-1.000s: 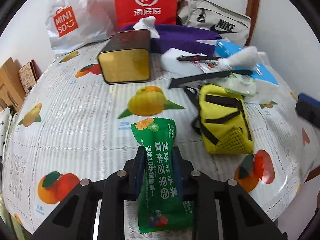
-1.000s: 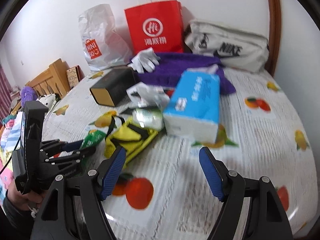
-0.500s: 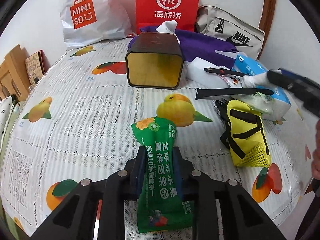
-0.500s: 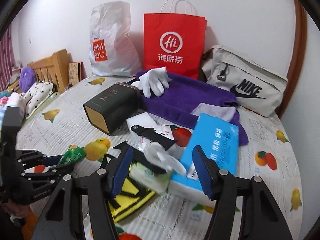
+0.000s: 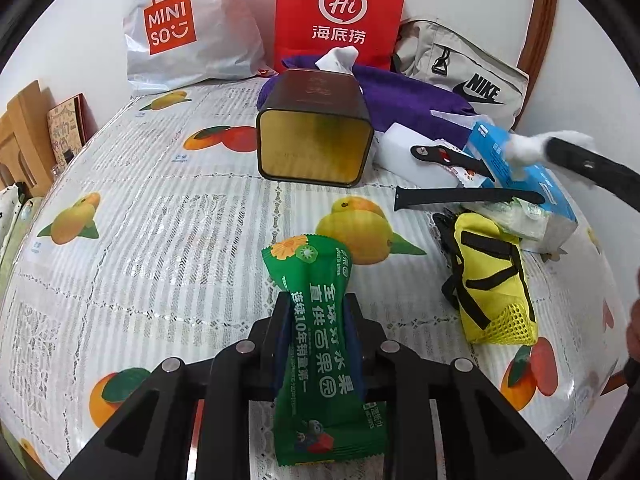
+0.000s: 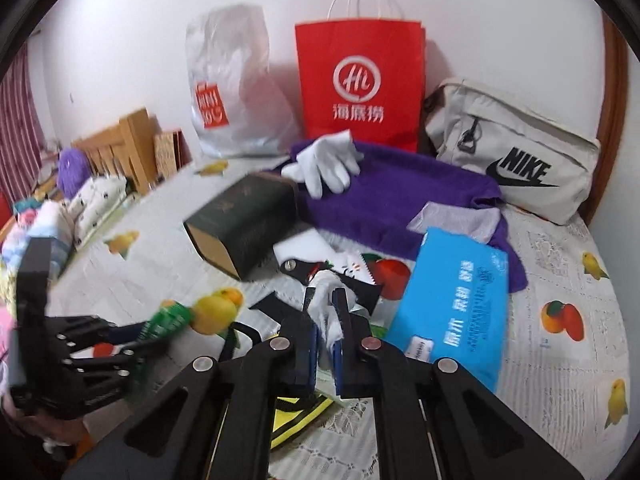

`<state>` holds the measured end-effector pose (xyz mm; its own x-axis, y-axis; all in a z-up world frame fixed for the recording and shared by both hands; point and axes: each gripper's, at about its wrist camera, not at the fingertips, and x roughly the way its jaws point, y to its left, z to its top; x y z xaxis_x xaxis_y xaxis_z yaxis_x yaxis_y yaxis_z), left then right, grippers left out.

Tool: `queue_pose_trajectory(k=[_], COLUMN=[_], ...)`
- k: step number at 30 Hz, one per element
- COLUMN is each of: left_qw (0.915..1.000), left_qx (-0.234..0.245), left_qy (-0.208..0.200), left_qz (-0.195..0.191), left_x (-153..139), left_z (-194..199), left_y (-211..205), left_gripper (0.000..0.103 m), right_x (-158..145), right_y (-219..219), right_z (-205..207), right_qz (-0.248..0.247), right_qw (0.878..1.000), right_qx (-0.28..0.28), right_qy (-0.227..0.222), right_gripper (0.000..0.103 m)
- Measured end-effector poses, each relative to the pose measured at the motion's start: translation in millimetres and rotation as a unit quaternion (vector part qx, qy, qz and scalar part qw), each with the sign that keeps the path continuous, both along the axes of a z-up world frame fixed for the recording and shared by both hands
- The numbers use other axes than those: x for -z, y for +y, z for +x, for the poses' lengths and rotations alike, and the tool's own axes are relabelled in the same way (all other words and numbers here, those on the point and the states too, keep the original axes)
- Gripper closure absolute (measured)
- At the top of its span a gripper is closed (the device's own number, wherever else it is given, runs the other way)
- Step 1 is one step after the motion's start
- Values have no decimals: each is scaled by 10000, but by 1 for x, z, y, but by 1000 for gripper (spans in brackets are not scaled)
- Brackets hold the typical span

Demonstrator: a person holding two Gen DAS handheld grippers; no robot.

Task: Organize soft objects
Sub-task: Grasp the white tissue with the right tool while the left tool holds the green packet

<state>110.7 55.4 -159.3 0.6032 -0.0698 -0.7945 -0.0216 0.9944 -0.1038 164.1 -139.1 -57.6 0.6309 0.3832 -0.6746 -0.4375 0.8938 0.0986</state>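
My left gripper (image 5: 316,312) is shut on a green snack packet (image 5: 320,336) and holds it above the fruit-print tablecloth; the packet also shows in the right wrist view (image 6: 168,316). My right gripper (image 6: 325,300) is shut on a white glove (image 6: 330,296), lifted over the clutter; the glove also shows in the left wrist view (image 5: 532,146). A second white glove (image 6: 328,164) lies on a purple towel (image 6: 400,204). A yellow pouch (image 5: 492,284) lies on the table at the right.
A dark tin box (image 5: 316,132) lies on its side mid-table. A blue tissue pack (image 6: 456,308), a white packet and black straps (image 5: 468,196) lie near it. A Miniso bag (image 5: 184,28), red paper bag (image 6: 360,80) and Nike bag (image 6: 516,152) stand at the wall.
My right gripper has closed on the white glove and lifted it. My left gripper has kept hold of the green packet and shifted its view slightly left.
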Motion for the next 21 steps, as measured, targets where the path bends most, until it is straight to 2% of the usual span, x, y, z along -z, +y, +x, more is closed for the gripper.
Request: queue_pose_trajectory(k=[4,9,16,21], left_qw=[10000,9997,9993,9992], left_qx=[-83,-186,-262,-295], left_qy=[9,53,24,69], left_qz=[13,136,269,276], left_x=[-1,-1,0,1], left_z=[5,13,13,14], left_y=[3,2,-3,-3], left_gripper=[79,79,79,76], right_x=[-8,-1,36,57], right_y=[-19,-47,-73,-76], right_z=[-20,-54,-73,-73], right_qz=[234,155,128,253], right_qw=[9997,9993,9965,9951], right_qx=[68,303,606,601], right_qy=[58,184,569,746], right_gripper=[97,97,97,97])
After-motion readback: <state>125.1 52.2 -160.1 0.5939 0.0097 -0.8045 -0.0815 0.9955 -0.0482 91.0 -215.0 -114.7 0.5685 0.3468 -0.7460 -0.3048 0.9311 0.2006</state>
